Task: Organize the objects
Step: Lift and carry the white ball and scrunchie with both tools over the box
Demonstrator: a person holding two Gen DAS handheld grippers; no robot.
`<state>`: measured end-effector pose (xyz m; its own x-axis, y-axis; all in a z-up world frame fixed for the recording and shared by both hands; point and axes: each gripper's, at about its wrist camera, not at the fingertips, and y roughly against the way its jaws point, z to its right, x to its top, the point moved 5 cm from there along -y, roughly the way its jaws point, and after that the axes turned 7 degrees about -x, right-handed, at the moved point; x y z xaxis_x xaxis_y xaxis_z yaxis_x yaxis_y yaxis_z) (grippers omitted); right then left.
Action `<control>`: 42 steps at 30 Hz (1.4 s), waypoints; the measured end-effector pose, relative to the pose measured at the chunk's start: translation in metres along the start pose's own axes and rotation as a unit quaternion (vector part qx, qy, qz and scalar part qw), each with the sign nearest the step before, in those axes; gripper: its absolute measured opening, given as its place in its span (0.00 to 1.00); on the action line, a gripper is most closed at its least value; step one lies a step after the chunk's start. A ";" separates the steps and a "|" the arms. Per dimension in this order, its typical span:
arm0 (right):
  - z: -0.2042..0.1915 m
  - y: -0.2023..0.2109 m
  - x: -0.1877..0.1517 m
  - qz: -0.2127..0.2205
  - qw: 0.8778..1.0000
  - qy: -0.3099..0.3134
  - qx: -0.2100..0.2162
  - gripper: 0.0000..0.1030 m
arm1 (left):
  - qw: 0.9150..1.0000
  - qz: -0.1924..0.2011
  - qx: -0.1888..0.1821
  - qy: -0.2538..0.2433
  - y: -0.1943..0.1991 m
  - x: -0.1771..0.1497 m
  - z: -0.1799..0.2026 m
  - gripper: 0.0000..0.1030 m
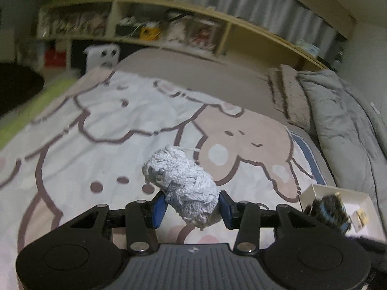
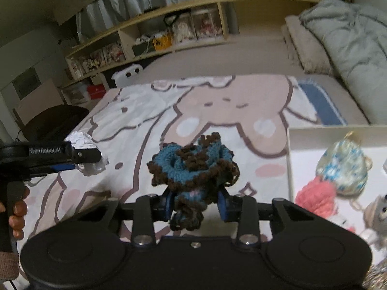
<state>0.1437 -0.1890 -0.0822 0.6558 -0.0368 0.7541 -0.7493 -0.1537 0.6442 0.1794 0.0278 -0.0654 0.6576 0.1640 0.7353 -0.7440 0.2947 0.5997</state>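
Note:
My left gripper (image 1: 192,206) is shut on a white crocheted scrunchie (image 1: 182,184) and holds it above the cartoon blanket (image 1: 96,130). It also shows at the left of the right wrist view (image 2: 90,162). My right gripper (image 2: 196,203) is shut on a blue and brown crocheted scrunchie (image 2: 193,164), held above the blanket just left of a white box (image 2: 290,159). The box holds a patterned blue pouch (image 2: 342,166), a pink yarn item (image 2: 316,195) and a grey plush (image 2: 377,212). The box (image 1: 314,191) and that scrunchie (image 1: 329,211) show at the lower right of the left wrist view.
A grey duvet (image 2: 350,46) and a folded beige blanket (image 2: 304,46) lie at the bed's far right. A wooden shelf (image 2: 174,36) with figures runs behind the bed. A dark round seat (image 2: 53,123) stands left of the bed.

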 end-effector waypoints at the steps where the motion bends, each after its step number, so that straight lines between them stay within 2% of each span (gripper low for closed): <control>1: 0.002 0.003 0.003 0.006 1.000 0.000 -0.001 0.35 | 1.000 0.002 -0.002 -0.009 0.002 0.000 0.004 0.45; 10: 0.041 0.035 0.024 0.044 0.999 -0.002 -0.031 0.36 | 0.998 0.004 -0.050 -0.037 0.008 0.009 0.041 0.45; 16: 0.088 0.053 0.032 0.053 0.996 -0.027 -0.069 0.36 | 0.994 -0.006 -0.084 -0.066 -0.005 0.014 0.089 0.45; 23: 0.142 0.072 0.036 0.064 0.990 -0.056 -0.116 0.36 | 0.986 -0.015 -0.134 -0.097 -0.027 0.018 0.160 0.45; 31: 0.193 0.088 0.029 0.069 0.981 -0.085 -0.158 0.36 | 0.975 -0.034 -0.178 -0.128 -0.054 0.007 0.229 0.45; 42: 0.247 0.088 0.012 0.041 0.970 -0.123 -0.205 0.38 | 0.958 -0.094 -0.228 -0.147 -0.097 -0.024 0.300 0.45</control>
<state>0.1080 -0.4471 -0.0482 0.5571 -0.2738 0.7840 -0.7405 0.2635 0.6183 0.2009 -0.2876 -0.0463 0.6629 -0.1847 0.7256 -0.4435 0.6840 0.5792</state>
